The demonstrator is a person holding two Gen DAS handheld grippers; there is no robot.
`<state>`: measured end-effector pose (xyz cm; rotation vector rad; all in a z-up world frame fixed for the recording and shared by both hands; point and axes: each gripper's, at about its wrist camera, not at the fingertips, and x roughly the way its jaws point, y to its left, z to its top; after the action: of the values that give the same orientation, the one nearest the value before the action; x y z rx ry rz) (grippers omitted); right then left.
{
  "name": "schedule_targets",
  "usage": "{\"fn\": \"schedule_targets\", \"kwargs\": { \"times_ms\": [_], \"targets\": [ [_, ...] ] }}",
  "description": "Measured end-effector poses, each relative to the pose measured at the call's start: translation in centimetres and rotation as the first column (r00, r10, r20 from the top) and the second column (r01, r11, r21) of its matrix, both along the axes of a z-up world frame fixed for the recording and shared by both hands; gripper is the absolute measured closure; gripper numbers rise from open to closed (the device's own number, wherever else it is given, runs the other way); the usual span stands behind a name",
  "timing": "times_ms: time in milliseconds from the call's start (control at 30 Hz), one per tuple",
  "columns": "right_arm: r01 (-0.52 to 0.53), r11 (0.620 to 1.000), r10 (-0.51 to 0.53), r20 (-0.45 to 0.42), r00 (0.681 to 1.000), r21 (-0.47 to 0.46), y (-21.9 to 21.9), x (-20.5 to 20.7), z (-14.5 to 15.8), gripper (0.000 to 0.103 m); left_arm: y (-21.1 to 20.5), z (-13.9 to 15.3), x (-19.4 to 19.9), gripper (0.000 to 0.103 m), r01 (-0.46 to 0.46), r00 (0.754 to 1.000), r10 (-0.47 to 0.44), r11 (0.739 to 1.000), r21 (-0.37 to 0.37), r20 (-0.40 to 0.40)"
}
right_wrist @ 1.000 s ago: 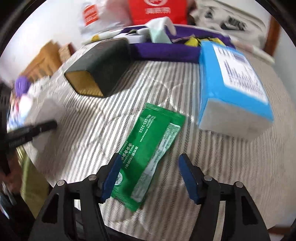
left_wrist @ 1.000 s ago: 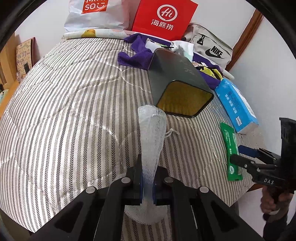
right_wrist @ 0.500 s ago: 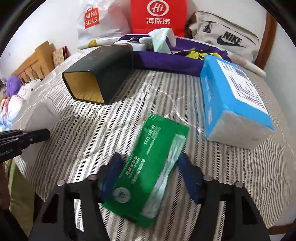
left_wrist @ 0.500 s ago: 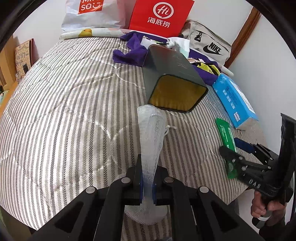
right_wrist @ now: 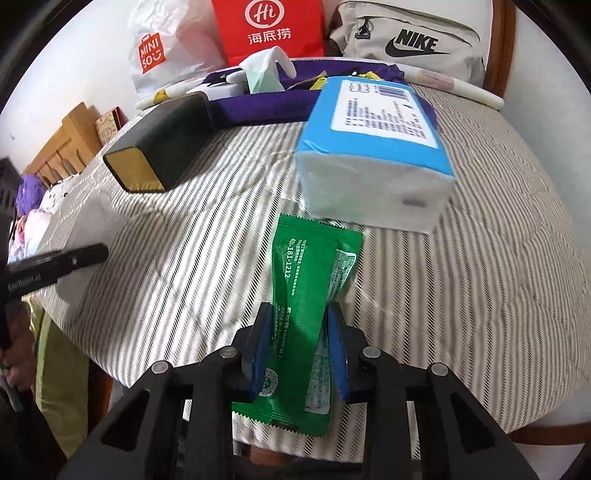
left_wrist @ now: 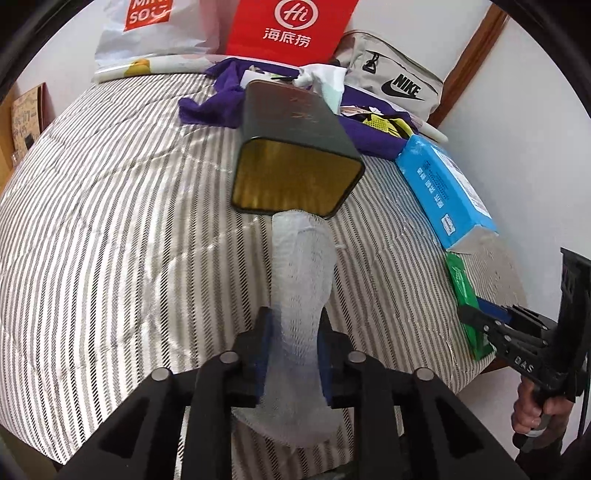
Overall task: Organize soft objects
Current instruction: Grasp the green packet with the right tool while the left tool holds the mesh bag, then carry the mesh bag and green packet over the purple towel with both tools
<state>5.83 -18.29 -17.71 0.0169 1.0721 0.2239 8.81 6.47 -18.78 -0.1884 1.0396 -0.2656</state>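
Mesh sleeve [left_wrist: 301, 280] sits between our left gripper [left_wrist: 293, 343] as its jaws ease apart, tip at the dark box [left_wrist: 295, 155] mouth. Right gripper [right_wrist: 299, 347] is closing on the green packet [right_wrist: 306, 295]; let's squeeze gently.

Red paper bag [right_wrist: 267, 29]: white "Hi" in a circle, Chinese characters beneath.
White plastic bag [right_wrist: 162, 40]: orange patch, "MINISO".
Beige bag [right_wrist: 410, 40]: black "NIKE" with swoosh.
Green packet [right_wrist: 306, 295]: number ending "181-1212".
Right tool [left_wrist: 491, 325]: "DAS" on its body.
Blue pack [right_wrist: 376, 122]: label print too small to read.
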Motion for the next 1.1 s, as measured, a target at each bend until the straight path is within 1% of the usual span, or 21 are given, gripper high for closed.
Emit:
{"fn": "schedule_targets", "kwargs": {
  "times_ms": [33,100,233,333,467,733,833,1000,1100],
  "targets": [
    [-0.001,1.0,0.001,0.0,1.0,0.003,-0.2,-0.2,0.0,0.075,-0.3,0.0,0.1,0.082,0.001,1.0,-0.001,1.0,0.015,0.004],
    [-0.003,1.0,0.003,-0.004,1.0,0.012,-0.5,-0.4,0.1,0.076,-0.7,0.0,0.3,0.094,0.006,1.0,-0.006,0.999,0.036,0.006],
    [-0.018,0.999,0.018,-0.005,1.0,0.034,-0.9,-0.9,0.6,0.076,-1.0,0.4,0.4,0.096,0.008,1.0,-0.007,1.0,0.023,-0.004],
    [-0.027,0.998,0.027,0.003,1.0,0.063,-1.2,-1.1,1.4,0.076,-1.1,1.5,0.1,0.096,0.013,1.0,-0.013,1.0,0.014,0.009],
    [-0.046,0.996,0.045,0.021,0.999,0.079,-1.1,-1.1,2.6,0.075,-0.9,3.2,0.0,0.096,0.003,1.0,-0.003,1.0,-0.002,0.022],
    [-0.123,0.985,0.114,0.082,0.99,0.12,-0.3,-0.9,6.1,0.075,-0.4,6.4,0.7,0.096,-0.014,0.999,0.016,0.999,-0.044,0.048],
    [-0.142,0.982,0.13,0.106,0.986,0.122,0.0,-0.4,7.4,0.075,-0.5,7.7,1.1,0.096,-0.002,0.998,0.006,0.998,-0.07,0.064],
    [-0.167,0.976,0.147,0.143,0.979,0.138,-0.2,0.9,9.4,0.075,-1.1,9.7,2.0,0.096,0.0,0.995,0.006,0.998,-0.055,0.095],
    [-0.172,0.976,0.15,0.166,0.975,0.13,-0.3,2.0,10.6,0.075,-1.3,10.7,3.0,0.096,-0.012,0.994,0.016,0.999,-0.04,0.106]
  ]
}}
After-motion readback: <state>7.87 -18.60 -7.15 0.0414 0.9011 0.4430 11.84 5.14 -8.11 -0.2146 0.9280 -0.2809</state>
